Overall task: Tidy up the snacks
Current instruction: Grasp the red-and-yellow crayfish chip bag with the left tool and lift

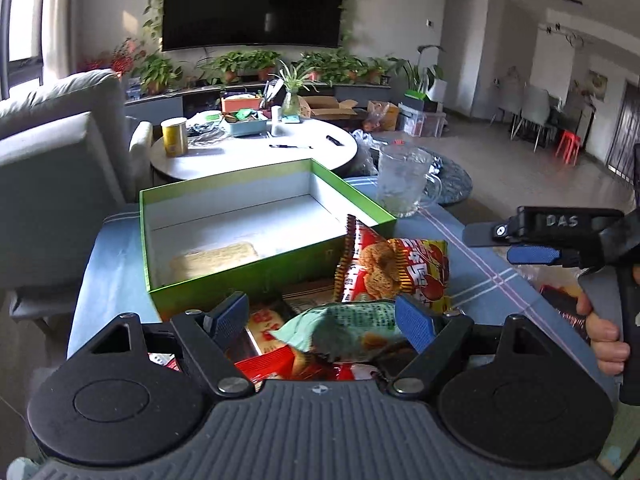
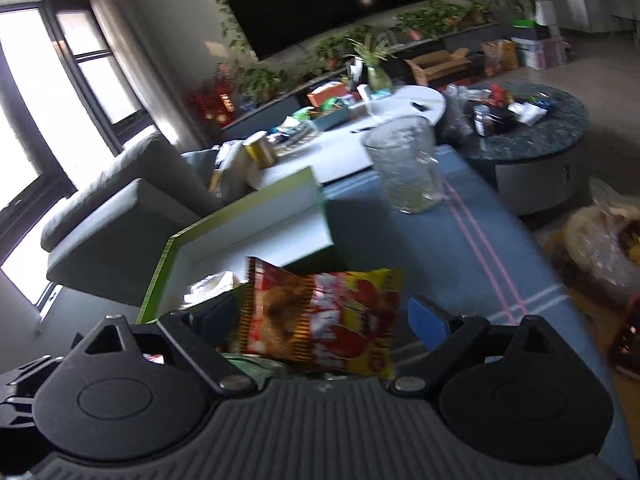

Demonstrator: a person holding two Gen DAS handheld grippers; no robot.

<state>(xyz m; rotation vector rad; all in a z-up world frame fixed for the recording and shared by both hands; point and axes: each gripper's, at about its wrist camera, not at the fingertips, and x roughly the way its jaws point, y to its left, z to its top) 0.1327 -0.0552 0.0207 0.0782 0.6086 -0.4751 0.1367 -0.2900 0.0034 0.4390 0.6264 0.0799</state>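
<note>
A green box (image 1: 224,276) with a white inside stands open on the blue-clothed table (image 1: 472,280); one pale flat packet (image 1: 216,258) lies in it. A red and yellow snack bag (image 1: 394,270) leans at the box's near right corner. My left gripper (image 1: 320,304) is open above a heap of packets, with a pale green packet (image 1: 352,324) lying between its blue pads, which do not press it. My right gripper (image 1: 490,246), held by a hand, is open to the right of the bag. In the right wrist view the red and yellow bag (image 2: 324,320) lies ahead of the open right gripper (image 2: 322,304).
A glass mug (image 1: 404,182) stands behind the box's right corner. Red packets (image 1: 276,354) lie under my left gripper. Beyond are a white round table (image 1: 260,156) with clutter, a dark round table (image 2: 532,136), and a grey sofa (image 1: 52,152) on the left.
</note>
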